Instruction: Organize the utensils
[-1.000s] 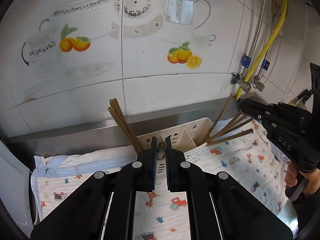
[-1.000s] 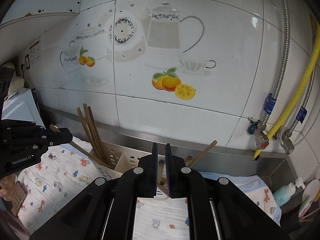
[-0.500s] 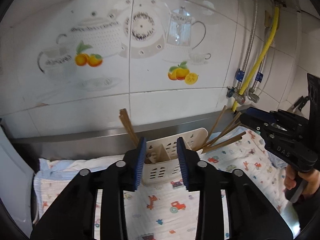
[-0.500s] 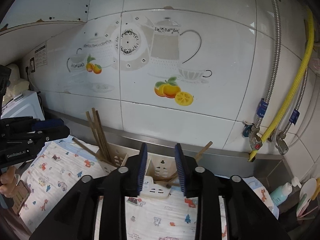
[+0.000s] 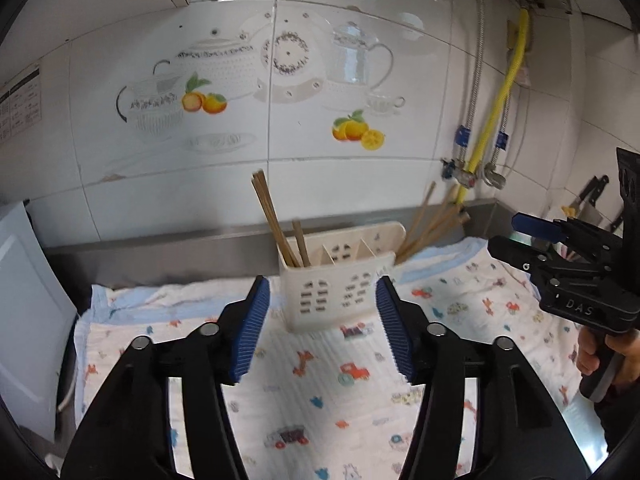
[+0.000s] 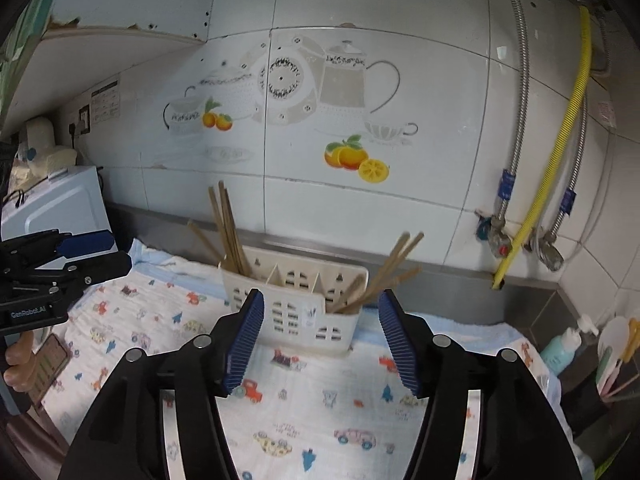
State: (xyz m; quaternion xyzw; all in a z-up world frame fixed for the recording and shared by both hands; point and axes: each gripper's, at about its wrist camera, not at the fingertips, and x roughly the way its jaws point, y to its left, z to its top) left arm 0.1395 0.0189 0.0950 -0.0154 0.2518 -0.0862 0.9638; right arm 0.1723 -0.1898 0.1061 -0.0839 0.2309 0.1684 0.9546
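A cream plastic utensil caddy (image 5: 336, 284) with several compartments stands on a patterned cloth (image 5: 320, 392) by the tiled wall; it also shows in the right wrist view (image 6: 296, 300). Brown chopsticks (image 5: 276, 224) stand upright in its left compartment, and more chopsticks (image 5: 432, 224) lean out of its right end. They also show in the right wrist view: the upright chopsticks (image 6: 228, 228) and the leaning chopsticks (image 6: 384, 272). My left gripper (image 5: 322, 328) is open and empty, short of the caddy. My right gripper (image 6: 320, 340) is open and empty, also short of it.
A white appliance (image 6: 52, 208) stands at the left. Hoses and valves (image 6: 520, 220) run down the wall at the right. A teal pump bottle (image 6: 564, 344) and a holder of utensils (image 6: 616, 356) sit at the far right. Knives (image 5: 588, 200) hang at the right.
Both grippers have opened from shut and pulled back from the caddy. The chopsticks now stand in the caddy, free of the jaws.
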